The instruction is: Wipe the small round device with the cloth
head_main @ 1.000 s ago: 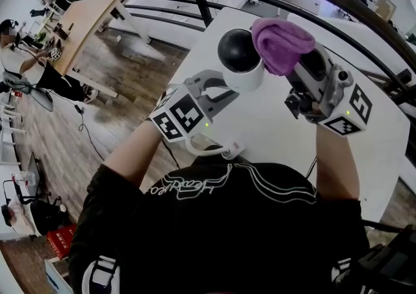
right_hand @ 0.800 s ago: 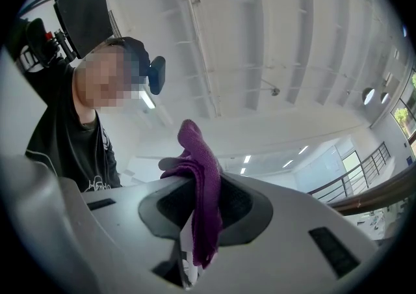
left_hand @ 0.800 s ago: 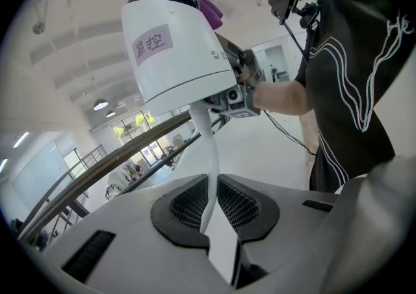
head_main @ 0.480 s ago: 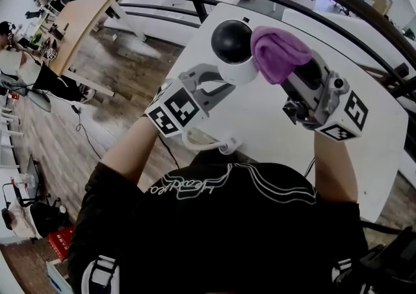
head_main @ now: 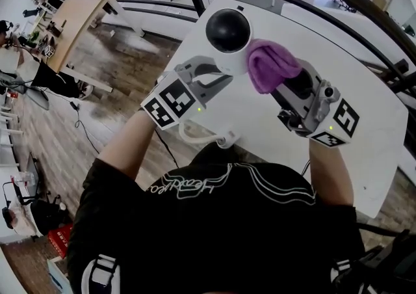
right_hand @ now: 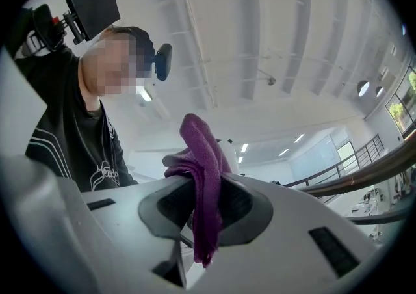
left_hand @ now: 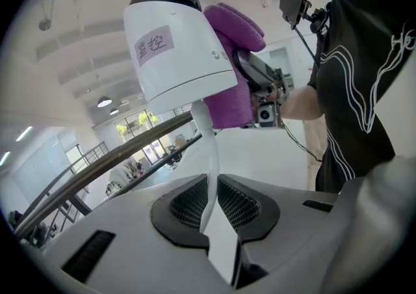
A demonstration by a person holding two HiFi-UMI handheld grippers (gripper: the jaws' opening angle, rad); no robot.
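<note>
The small round device [head_main: 229, 34] has a white body and a black dome, and it is held up above the white table [head_main: 273, 123]. My left gripper [head_main: 218, 81] is shut on the device's thin white stand [left_hand: 209, 175], with the body [left_hand: 175, 52] tilted above the jaws. My right gripper [head_main: 286, 88] is shut on a folded purple cloth [head_main: 270, 64]. The cloth [left_hand: 234, 65] presses against the right side of the device's white body. In the right gripper view the cloth [right_hand: 205, 175] hangs between the jaws and hides most of the device.
A dark metal railing [head_main: 312, 0] runs behind the table. A white cable [head_main: 208, 143] lies at the table's near edge. Wooden floor and a long wooden table [head_main: 84, 16] with seated people lie to the left, lower down.
Both grippers have drifted slightly left and away from me with the device. The cloth has slid from the top of the dome down to the right side of the white body.
</note>
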